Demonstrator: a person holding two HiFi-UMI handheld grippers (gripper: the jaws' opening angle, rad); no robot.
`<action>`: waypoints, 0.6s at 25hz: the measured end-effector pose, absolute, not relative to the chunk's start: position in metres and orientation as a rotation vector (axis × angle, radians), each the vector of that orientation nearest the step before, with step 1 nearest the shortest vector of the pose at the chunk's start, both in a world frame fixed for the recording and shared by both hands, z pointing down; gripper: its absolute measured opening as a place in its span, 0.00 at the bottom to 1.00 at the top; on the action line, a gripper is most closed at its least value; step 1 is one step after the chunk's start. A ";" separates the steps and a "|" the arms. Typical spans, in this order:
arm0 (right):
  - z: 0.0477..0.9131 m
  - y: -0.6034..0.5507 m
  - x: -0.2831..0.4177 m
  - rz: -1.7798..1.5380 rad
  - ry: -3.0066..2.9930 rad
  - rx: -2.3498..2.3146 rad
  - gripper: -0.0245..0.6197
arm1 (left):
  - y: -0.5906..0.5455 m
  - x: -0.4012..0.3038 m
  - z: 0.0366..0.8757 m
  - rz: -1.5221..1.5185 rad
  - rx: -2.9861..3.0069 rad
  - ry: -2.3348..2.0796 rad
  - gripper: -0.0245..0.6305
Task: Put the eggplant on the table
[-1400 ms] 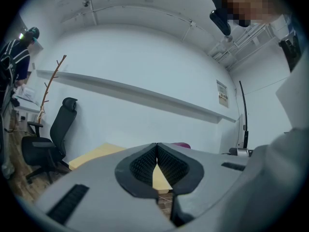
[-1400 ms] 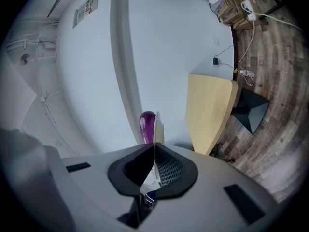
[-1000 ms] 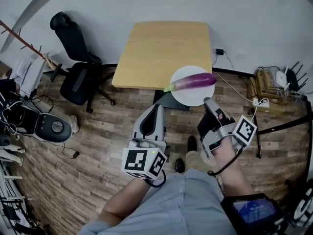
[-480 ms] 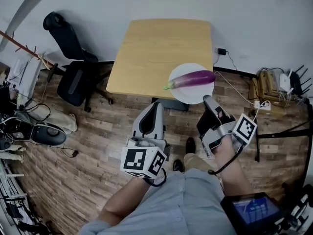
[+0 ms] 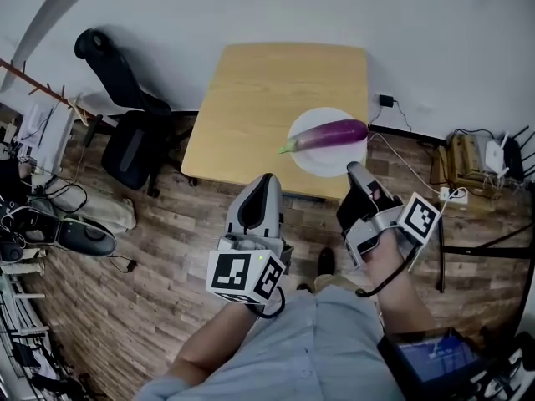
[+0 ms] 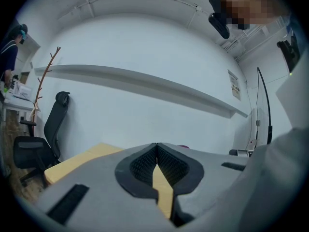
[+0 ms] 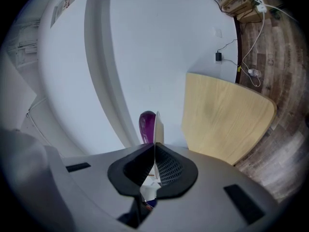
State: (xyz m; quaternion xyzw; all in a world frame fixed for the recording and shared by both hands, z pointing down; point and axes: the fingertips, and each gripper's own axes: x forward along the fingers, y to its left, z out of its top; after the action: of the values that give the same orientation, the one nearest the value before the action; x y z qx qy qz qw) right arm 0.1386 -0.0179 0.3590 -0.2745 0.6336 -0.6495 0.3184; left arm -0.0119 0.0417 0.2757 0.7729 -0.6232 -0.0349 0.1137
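Observation:
The purple eggplant (image 5: pixel 328 134) lies on a white plate (image 5: pixel 322 159), which hangs in the air over the front right part of the wooden table (image 5: pixel 267 90). My right gripper (image 5: pixel 354 170) is shut on the plate's near rim. In the right gripper view the plate (image 7: pixel 158 123) shows edge-on between the jaws of my right gripper (image 7: pixel 154 146), with the eggplant (image 7: pixel 147 125) behind it and the table (image 7: pixel 227 120) to the right. My left gripper (image 5: pixel 266 179) is shut and holds nothing, just short of the table's front edge. The left gripper view shows my left gripper (image 6: pixel 157 145) with its jaws closed together, with the table (image 6: pixel 79 161) beyond.
A black office chair (image 5: pixel 125 136) stands left of the table. Cables and a power strip (image 5: pixel 451 195) lie on the wood floor at the right, by a wooden box (image 5: pixel 472 153). Equipment and wires crowd the far left. A white wall runs behind the table.
Both grippers and the plate with the eggplant have moved forward toward the table. The plate, which stuck out past the table's front edge, now sits over the tabletop.

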 end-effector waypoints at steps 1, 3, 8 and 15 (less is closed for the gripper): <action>0.359 -0.024 0.139 -1.709 1.671 -0.717 0.05 | 0.036 -0.012 0.275 -0.106 2.264 -1.836 0.05; 0.358 -0.037 0.138 -1.712 1.679 -0.705 0.05 | 0.025 -0.012 0.274 -0.114 2.260 -1.852 0.05; 0.354 -0.069 0.137 -1.714 1.701 -0.693 0.05 | -0.002 -0.010 0.267 -0.153 2.261 -1.881 0.05; 0.349 -0.100 0.142 -1.707 1.738 -0.704 0.05 | -0.027 -0.007 0.265 -0.197 2.248 -1.891 0.05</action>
State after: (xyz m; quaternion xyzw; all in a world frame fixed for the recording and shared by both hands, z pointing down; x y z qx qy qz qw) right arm 0.1417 -0.1004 0.3494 -0.2650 0.6543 -0.6425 0.2982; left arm -0.0070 -0.0265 0.2653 0.7599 -0.6391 -0.0666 0.0984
